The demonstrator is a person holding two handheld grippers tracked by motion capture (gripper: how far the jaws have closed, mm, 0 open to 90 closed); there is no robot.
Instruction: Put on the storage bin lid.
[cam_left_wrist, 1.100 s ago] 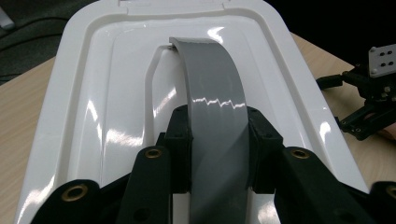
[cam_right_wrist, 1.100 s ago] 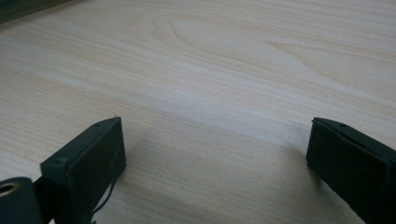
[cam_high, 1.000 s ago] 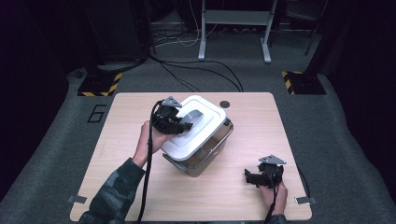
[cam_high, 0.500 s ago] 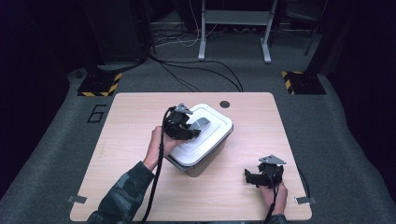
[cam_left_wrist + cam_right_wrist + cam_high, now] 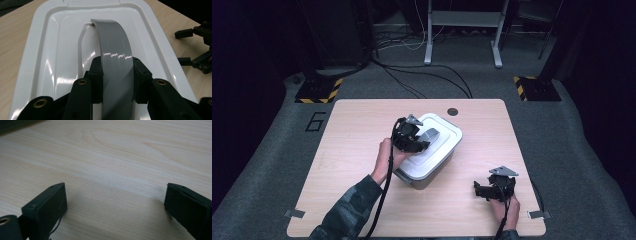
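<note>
Looking down from the high view: a grey translucent plastic storage box (image 5: 424, 170) near the middle of the pale wooden table (image 5: 352, 135), capped by a glossy white rectangular lid (image 5: 447, 131); contents hidden under the lid. Left gripper (image 5: 412, 142) over the lid's near-left part, clamped on the lid's grey curved plastic handle (image 5: 430, 135). Right gripper (image 5: 484, 190) well apart, low at the table's near-right corner, jaws spread.

Seen from the left gripper view: both black jaws pressed against the handle's (image 5: 116, 65) sides; handle smooth, shiny, arched above the lid's (image 5: 57, 50) recessed panel; right gripper (image 5: 197, 47) beyond on the table.

Seen from the right gripper view: jaws wide apart, bare wood grain (image 5: 112, 157) between.
</note>
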